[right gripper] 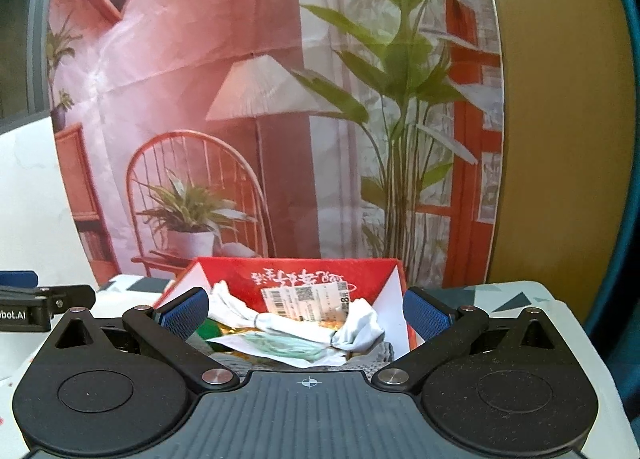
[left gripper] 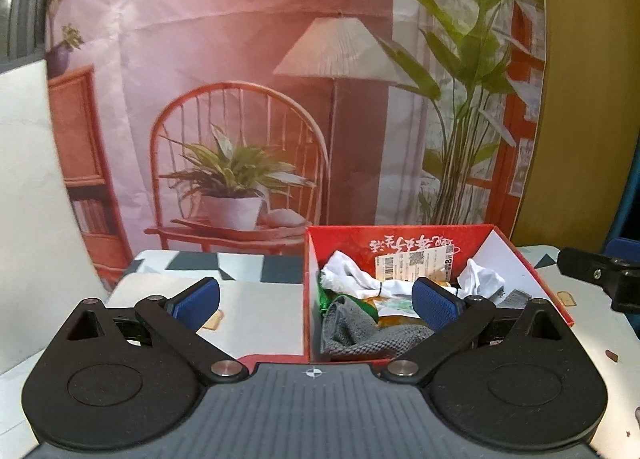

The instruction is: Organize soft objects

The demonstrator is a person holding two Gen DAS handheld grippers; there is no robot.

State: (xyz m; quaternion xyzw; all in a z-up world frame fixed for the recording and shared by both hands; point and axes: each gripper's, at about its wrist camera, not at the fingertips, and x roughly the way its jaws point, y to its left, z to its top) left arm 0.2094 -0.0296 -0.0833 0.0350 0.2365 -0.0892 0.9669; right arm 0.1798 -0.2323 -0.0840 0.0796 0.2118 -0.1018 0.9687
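Red box [left gripper: 400,241] open on top, my way in from above; white cloth [right gripper: 288,321] and grey cloth [left gripper: 360,333] crowd inside. Tablecloth [left gripper: 260,299] left of box bare. Backdrop [left gripper: 248,59] blocks behind.

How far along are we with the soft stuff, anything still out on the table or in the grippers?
Mostly done, it seems: the white cloth, grey cloth and other soft pieces lie inside the red box. Nothing is in hand: the left gripper and right gripper are both open and empty. The visible tablecloth shows no loose soft items, though parts of the table are out of view.
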